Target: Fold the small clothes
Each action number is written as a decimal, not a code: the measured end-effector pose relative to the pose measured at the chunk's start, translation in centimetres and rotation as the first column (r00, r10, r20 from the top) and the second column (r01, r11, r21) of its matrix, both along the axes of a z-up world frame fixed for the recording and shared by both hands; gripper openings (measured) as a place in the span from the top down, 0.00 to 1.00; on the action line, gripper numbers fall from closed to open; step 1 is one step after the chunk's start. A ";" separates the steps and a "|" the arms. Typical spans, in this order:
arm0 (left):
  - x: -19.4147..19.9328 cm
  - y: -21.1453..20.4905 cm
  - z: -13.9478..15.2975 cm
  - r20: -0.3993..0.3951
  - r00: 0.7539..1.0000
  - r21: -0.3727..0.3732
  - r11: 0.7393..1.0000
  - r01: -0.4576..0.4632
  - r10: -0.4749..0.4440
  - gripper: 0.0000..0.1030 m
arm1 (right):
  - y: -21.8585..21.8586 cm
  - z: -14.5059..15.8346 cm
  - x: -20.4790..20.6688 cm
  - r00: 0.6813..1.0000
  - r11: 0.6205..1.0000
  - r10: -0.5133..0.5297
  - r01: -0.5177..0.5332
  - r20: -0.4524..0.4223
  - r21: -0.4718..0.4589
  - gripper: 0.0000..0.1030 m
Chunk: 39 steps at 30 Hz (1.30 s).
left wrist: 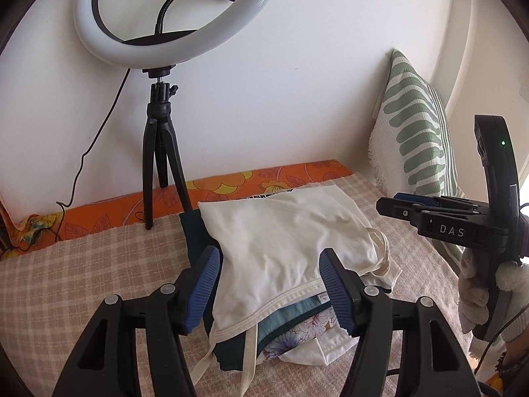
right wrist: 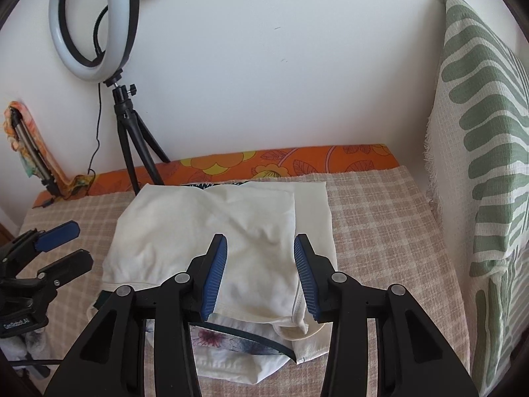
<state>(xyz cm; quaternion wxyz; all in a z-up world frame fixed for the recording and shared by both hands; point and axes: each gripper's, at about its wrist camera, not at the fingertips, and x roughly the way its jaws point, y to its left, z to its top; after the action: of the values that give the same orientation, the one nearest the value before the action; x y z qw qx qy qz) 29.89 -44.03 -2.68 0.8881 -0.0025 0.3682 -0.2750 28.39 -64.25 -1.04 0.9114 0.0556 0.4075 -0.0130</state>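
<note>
A cream top with thin straps (left wrist: 281, 241) lies folded on top of a small stack of folded clothes (left wrist: 291, 327) on the checked bedspread (left wrist: 82, 264). Teal, floral and white garments show under it. My left gripper (left wrist: 269, 287) is open and empty, its blue pads on either side of the cream top's near edge, just above it. My right gripper (right wrist: 260, 276) is open and empty over the cream top (right wrist: 211, 228) near its right front corner. The right gripper also shows at the right of the left wrist view (left wrist: 406, 203), and the left gripper at the left of the right wrist view (right wrist: 66, 244).
A ring light on a black tripod (left wrist: 162, 152) stands at the back by the white wall, its cable trailing left. A green-and-white patterned cushion (right wrist: 479, 152) leans at the right. An orange floral sheet (right wrist: 264, 165) edges the back of the bed.
</note>
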 end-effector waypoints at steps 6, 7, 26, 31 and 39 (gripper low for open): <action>-2.9 2.2 2.9 0.052 0.999 -0.011 1.000 0.005 -0.005 0.31 | 2.0 3.2 -2.7 0.999 1.000 -0.022 0.022 0.048 0.000 0.61; -3.4 2.7 3.3 0.063 0.998 -0.010 1.000 0.008 -0.007 0.31 | 2.4 3.7 -3.0 0.998 1.000 -0.026 0.027 0.057 -0.009 0.61; -15.6 14.6 7.7 0.219 0.976 0.009 1.000 -0.008 0.006 0.03 | 15.0 9.0 -14.3 0.976 0.995 -0.058 0.072 0.211 -0.062 0.30; -18.8 17.0 8.1 0.250 0.968 0.012 1.000 -0.002 -0.001 0.00 | 17.8 9.0 -17.1 0.971 0.995 -0.073 0.085 0.227 -0.046 0.23; -22.5 20.2 7.1 0.245 0.969 -0.011 1.000 -0.011 0.013 0.00 | 20.9 7.7 -20.1 0.949 0.985 -0.129 0.157 0.287 -0.077 0.21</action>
<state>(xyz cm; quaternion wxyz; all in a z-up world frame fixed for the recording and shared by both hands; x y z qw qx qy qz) 7.42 -23.84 4.40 0.9285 0.0250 0.2543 -0.2696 8.28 -43.40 6.69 0.9583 0.0413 0.2676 -0.0912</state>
